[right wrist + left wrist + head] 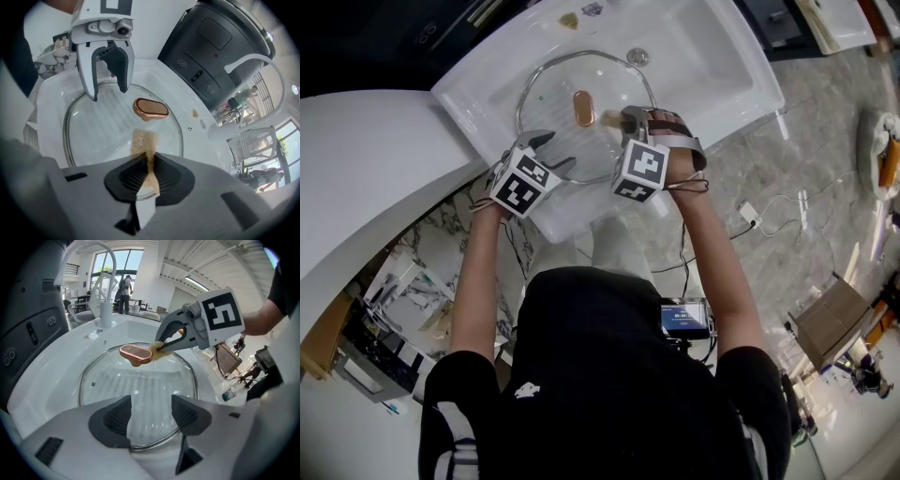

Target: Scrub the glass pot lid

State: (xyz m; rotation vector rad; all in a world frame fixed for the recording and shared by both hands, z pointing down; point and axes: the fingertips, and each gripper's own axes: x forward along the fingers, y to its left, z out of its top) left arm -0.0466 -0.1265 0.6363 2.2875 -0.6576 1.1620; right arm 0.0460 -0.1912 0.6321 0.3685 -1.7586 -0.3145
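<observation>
The round glass pot lid (548, 103) with a copper handle (583, 107) lies flat in the white sink (712, 66). My right gripper (623, 117) is shut on a thin tan scrub pad (143, 142), whose tip rests on the glass just beside the handle (151, 108). The left gripper view shows the pad (157, 348) touching the handle's (136, 354) right end. My left gripper (150, 416) stands open over the lid's near rim (154, 444), which runs between the spread jaws with nothing clamped. The right gripper view shows it (108, 70) open above the lid's (103, 126) far-left edge.
A white curved faucet (101, 282) rises behind the sink, next to a black appliance (225, 42). The drain (637, 56) is past the lid. A white counter (356, 169) spreads to the left. Cables lie on the marble floor (787, 197).
</observation>
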